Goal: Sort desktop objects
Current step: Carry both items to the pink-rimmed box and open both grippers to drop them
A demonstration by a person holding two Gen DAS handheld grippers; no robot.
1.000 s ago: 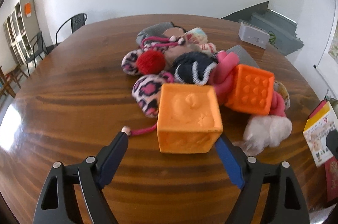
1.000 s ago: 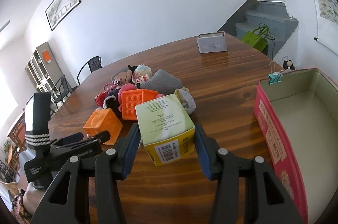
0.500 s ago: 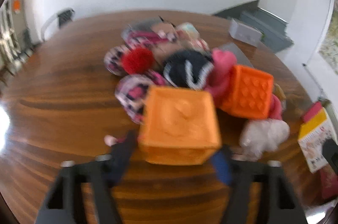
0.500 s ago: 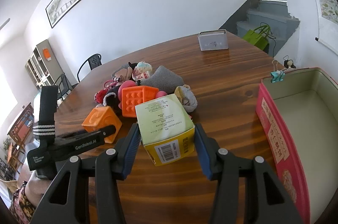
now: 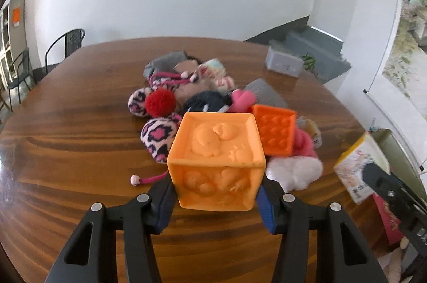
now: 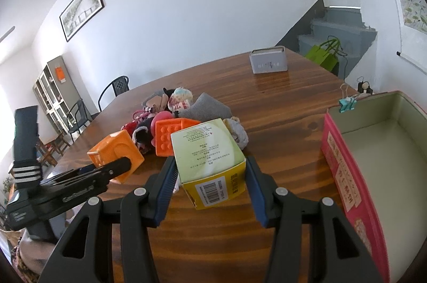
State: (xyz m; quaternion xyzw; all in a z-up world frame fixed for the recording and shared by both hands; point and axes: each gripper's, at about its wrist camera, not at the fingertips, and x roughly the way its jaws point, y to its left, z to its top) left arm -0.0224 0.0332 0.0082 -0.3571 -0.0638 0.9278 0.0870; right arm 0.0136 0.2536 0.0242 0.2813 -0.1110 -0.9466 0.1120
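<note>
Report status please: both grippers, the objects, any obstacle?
Left gripper just closed on orange cube. Right gripper shut on green-yellow box. Pink bin open at right, path clear.

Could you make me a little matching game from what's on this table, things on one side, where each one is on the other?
Things:
1. light orange cube
2. green and yellow carton
3. pink box
4. grey case

Places or states:
A. open and empty, at the right table edge
B. alone at the far end of the table
C. clamped in the left gripper
D. clamped in the right gripper

Pairs: 1-C, 2-D, 3-A, 4-B
</note>
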